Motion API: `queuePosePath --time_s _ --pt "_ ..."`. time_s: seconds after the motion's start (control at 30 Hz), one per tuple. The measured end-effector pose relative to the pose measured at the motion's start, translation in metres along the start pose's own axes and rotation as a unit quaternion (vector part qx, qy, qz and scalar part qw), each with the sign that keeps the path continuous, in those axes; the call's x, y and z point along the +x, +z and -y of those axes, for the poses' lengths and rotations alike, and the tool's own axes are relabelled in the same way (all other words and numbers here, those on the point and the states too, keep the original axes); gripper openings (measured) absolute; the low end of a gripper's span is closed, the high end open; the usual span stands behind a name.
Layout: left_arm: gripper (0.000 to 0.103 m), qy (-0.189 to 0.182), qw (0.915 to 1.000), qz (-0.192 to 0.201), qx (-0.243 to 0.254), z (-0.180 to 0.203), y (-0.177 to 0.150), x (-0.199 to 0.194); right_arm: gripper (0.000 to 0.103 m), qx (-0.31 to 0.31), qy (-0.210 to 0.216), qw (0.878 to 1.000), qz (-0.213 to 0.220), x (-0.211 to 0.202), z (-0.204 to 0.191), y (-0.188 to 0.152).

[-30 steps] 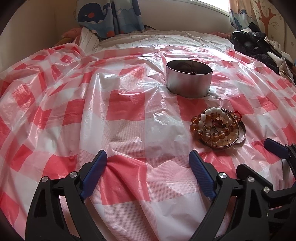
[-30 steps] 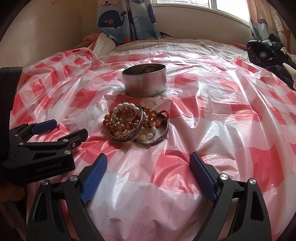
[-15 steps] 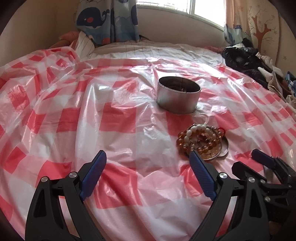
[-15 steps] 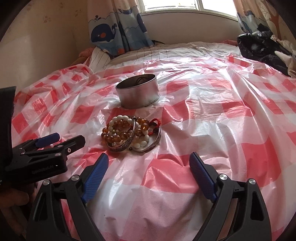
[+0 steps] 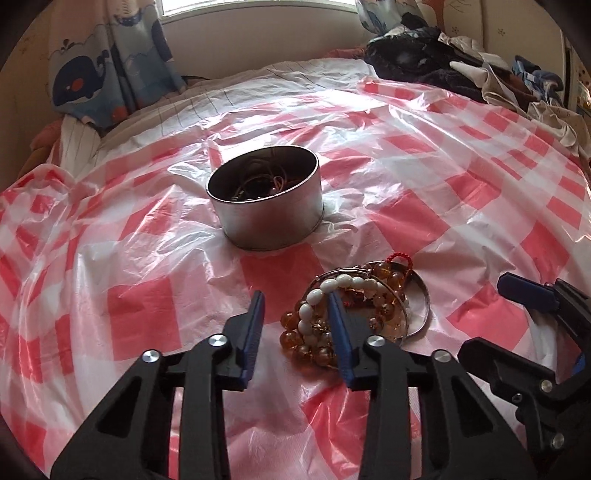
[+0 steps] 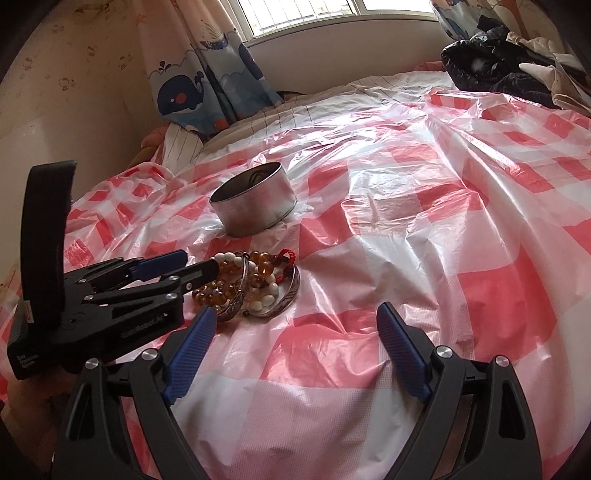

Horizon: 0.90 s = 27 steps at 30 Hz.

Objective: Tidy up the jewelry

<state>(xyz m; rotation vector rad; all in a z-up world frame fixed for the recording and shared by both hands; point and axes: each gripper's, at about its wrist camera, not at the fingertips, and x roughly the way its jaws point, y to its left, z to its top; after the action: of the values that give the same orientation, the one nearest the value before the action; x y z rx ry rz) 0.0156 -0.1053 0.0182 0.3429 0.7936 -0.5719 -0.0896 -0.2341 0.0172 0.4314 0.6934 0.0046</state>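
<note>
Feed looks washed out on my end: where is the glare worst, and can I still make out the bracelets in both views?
Left wrist view: window light glares off the plastic sheet behind the tin; the bracelets stay sharp, partly behind a finger. Right wrist view: the window is blown out, with sheen across the sheet's middle; the bracelets read clearly. Fisheye bends both edges.

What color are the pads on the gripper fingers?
Blue, on black fingers; clearest in the right wrist view.
</note>
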Motion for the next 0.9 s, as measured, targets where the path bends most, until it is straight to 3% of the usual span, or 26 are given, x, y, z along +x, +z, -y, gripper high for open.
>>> queuePosePath --time_s 0.13,0.23,0.33,0.4,0.5,0.7,0.9 --pt "0.007 0.000 1.0000 0.001 0.009 0.003 0.001 0.002 0.086 0.000 0.000 1.000 -0.001 0.001 -0.001 0.000" --pt "0.006 -0.008 0.9998 0.017 -0.006 -0.003 0.002 -0.011 0.087 -0.001 0.000 1.000 -0.001 0.001 -0.001 0.000" --pt "0.006 -0.043 0.9975 0.037 -0.042 -0.013 0.008 -0.029 0.087 -0.001 0.000 1.000 -0.002 0.001 -0.001 0.000" --pt "0.006 -0.074 0.9923 0.051 -0.085 -0.028 0.006 -0.044 0.087 -0.001 0.000 1.000 -0.002 0.001 -0.001 0.000" --pt "0.006 -0.118 0.9779 0.071 -0.158 -0.055 0.000 -0.059 0.088 -0.003 -0.001 1.000 -0.004 0.002 -0.001 0.000" --pt "0.006 -0.094 0.9699 0.064 -0.215 -0.086 -0.015 -0.063 0.088 -0.013 -0.002 1.000 0.006 -0.002 -0.005 -0.001" --pt "0.007 -0.067 0.9708 0.050 -0.225 -0.091 -0.016 -0.058 0.087 -0.105 0.038 0.994 0.019 -0.012 -0.047 0.008"
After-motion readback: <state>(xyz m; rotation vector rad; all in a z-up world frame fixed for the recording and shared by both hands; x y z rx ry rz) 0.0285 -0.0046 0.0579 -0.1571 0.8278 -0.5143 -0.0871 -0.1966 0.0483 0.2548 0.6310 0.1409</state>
